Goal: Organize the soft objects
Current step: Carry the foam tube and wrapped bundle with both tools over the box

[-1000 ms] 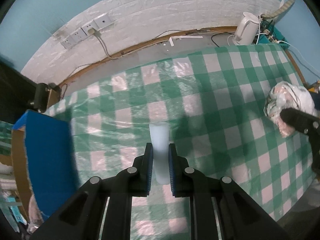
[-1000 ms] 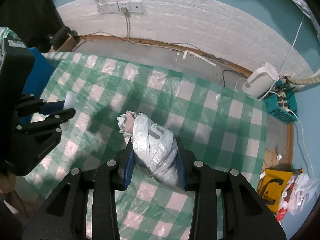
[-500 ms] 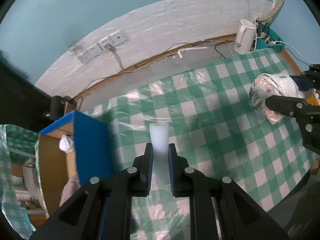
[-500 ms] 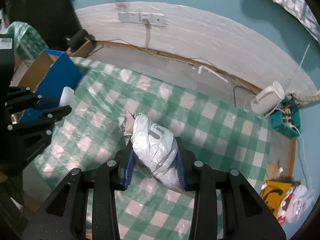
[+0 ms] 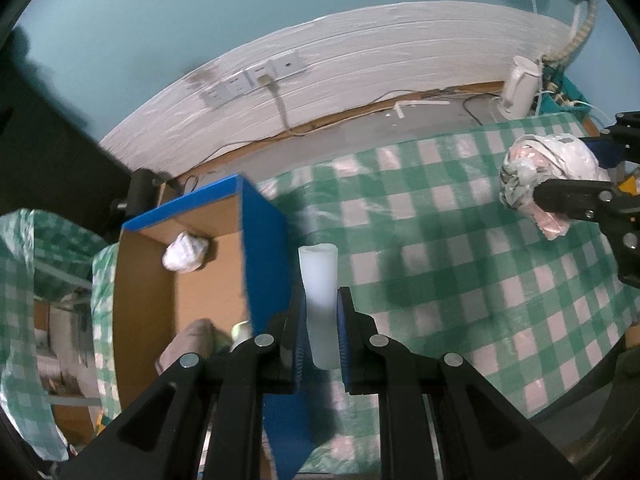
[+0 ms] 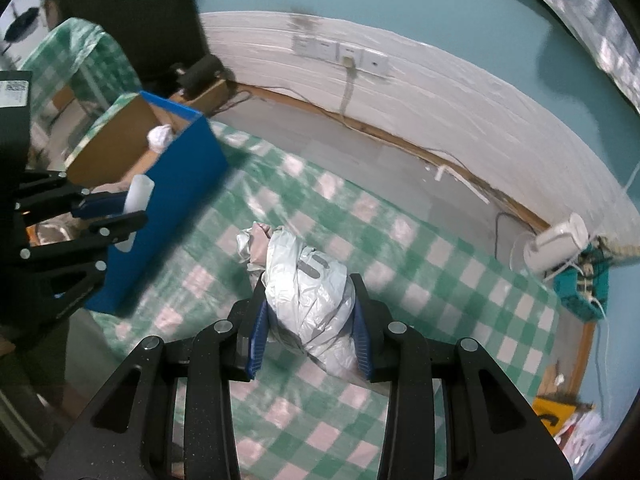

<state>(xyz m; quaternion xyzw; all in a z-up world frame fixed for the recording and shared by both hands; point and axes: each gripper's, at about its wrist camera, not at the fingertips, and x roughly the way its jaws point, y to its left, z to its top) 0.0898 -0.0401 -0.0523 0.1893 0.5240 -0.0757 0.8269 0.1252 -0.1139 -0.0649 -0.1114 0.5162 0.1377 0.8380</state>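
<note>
Box position governs the coming move. In the left wrist view, the open-topped box, blue outside and brown inside, lies at 10 o'clock from the left gripper, just beside it; its near blue wall runs almost alongside the left jaw. In the right wrist view the box lies at 10 o'clock from the right gripper, well apart across the checked cloth. Judgement: the left gripper is the nearer and should unload first.

Left gripper: jaws narrow, clamped on a tube. The tube is pale, translucent and round, held upright between the pads, its long axis running toward 12 o'clock, its top end clear of the jaws.

Right gripper: jaws partly apart, clamped on a bag. The bag is crumpled white plastic film, wrapped around something pink that shows at its far end. Its long axis runs from 11 to 5 o'clock. It bulges above the pads and appears easily squashed.

Box contents: one crumpled white wad lies at the far corner; other soft items at the near end are blurred.
</note>
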